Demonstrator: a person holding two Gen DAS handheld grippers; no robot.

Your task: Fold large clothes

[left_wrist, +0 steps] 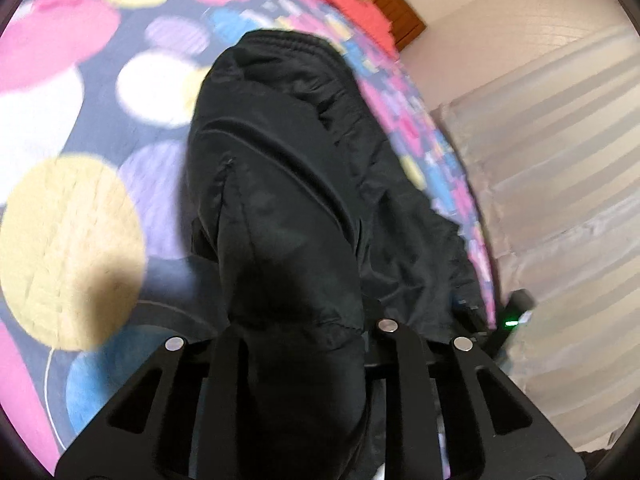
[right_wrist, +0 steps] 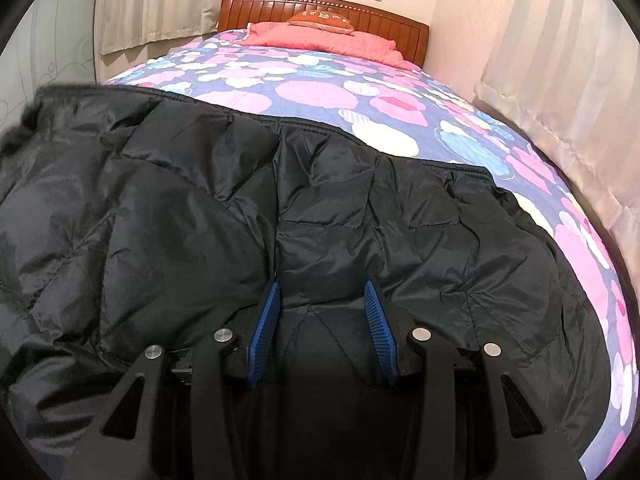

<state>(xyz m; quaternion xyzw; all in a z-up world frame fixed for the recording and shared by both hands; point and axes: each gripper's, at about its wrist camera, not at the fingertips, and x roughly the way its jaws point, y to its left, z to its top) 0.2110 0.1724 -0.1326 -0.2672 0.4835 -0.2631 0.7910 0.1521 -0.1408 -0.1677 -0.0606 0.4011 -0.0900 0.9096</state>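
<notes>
A large black quilted puffer jacket (right_wrist: pixel 240 216) lies spread across the near end of a bed with a dotted quilt (right_wrist: pixel 328 92). My right gripper (right_wrist: pixel 324 292) is open, its blue pads (right_wrist: pixel 266 320) resting on the jacket with a fold of fabric between them. In the left wrist view my left gripper (left_wrist: pixel 296 344) is shut on a part of the jacket (left_wrist: pixel 280 184), which drapes over the fingers and hides the pads. The held part rises above the quilt (left_wrist: pixel 72 216).
A red pillow (right_wrist: pixel 320 38) and a wooden headboard (right_wrist: pixel 324 8) are at the far end of the bed. Curtains (right_wrist: pixel 560 80) hang along the right side of the bed. The other gripper's body with a green light (left_wrist: pixel 516 320) shows at the bed edge.
</notes>
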